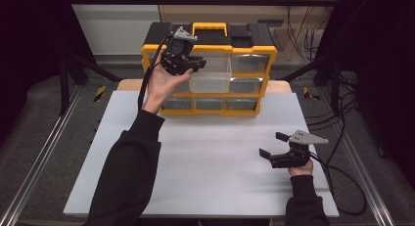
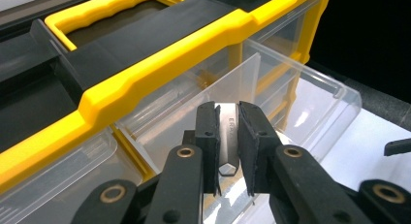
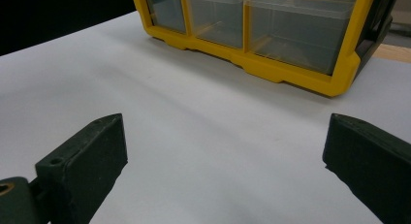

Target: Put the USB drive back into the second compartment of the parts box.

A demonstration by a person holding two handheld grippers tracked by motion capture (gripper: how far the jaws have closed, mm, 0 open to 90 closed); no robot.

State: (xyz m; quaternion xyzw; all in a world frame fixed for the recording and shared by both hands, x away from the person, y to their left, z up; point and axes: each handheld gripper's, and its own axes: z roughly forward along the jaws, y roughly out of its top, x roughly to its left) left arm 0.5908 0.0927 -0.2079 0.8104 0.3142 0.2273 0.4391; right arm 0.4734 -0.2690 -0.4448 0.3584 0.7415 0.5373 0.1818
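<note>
A yellow and black drawer organizer stands at the far edge of the white tabletop, with one clear drawer pulled out of its upper row. My left gripper hovers over that open drawer, shut on a small silver metal piece. In the left gripper view the hex-ended silver piece is pinched between the pads of the left gripper, above the clear drawer and beside the organizer's yellow rim. My right gripper rests open near the table's right front, with nothing between its jaws.
The organizer's lower clear drawers are pushed in, seen ahead of the open right gripper. A yellow carry handle tops the organizer. Cables trail off the table's right side. Metal frame rails run along both sides.
</note>
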